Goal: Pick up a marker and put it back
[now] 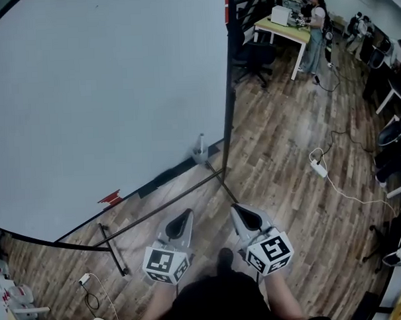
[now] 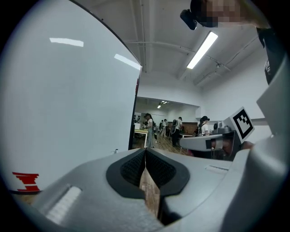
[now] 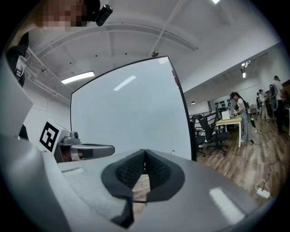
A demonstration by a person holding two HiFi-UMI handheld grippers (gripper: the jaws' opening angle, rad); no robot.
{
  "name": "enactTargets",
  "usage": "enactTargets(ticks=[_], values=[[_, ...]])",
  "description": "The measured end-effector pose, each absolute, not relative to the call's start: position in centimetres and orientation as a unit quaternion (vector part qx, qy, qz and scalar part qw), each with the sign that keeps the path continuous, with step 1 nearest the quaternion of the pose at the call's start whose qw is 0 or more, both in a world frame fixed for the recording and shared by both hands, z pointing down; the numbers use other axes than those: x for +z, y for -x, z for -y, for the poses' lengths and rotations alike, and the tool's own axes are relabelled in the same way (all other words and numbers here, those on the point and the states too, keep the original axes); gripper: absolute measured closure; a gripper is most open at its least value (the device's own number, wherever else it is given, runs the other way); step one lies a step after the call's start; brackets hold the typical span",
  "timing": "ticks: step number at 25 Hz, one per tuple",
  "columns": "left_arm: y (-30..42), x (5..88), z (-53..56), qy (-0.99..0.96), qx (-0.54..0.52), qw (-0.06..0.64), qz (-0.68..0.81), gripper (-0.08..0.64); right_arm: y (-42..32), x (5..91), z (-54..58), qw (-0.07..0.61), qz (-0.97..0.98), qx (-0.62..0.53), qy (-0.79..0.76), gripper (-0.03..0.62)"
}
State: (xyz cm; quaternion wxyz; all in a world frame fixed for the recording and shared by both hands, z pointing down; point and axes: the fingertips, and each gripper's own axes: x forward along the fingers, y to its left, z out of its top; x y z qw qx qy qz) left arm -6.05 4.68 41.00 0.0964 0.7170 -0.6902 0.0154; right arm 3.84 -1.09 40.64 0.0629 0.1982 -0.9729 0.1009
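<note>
L: my left gripper (image 1: 185, 214), jaws together, empty.
R: right gripper (image 1: 238, 209) same.
Why: facing whiteboard (image 1: 105, 94), marker not grabbed yet.

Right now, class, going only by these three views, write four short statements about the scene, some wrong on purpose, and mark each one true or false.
1. The left gripper and right gripper are both shut and empty. True.
2. The whiteboard is covered in writing. False: it is blank apart from a small red mark low down.
3. The floor is wood. True.
4. Nobody else is in the room. False: a person stands by a table at the far end.
</note>
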Motion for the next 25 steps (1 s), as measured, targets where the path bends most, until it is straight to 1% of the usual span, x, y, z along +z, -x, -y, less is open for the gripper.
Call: enactTargets(ticks=[14,25], values=[[4.5,42.3,1.0,-0.7,0.025,0.102,0.706,0.548,-4.0,43.0,7.2,0.075,0.975,0.124,-0.167,0.589],[9.9,44.0,4.4,-0.695,0.026,0.119,0.709,0.546,0.1,44.0,9.6,0.088,0.971,0.132,-0.181,0.589]])
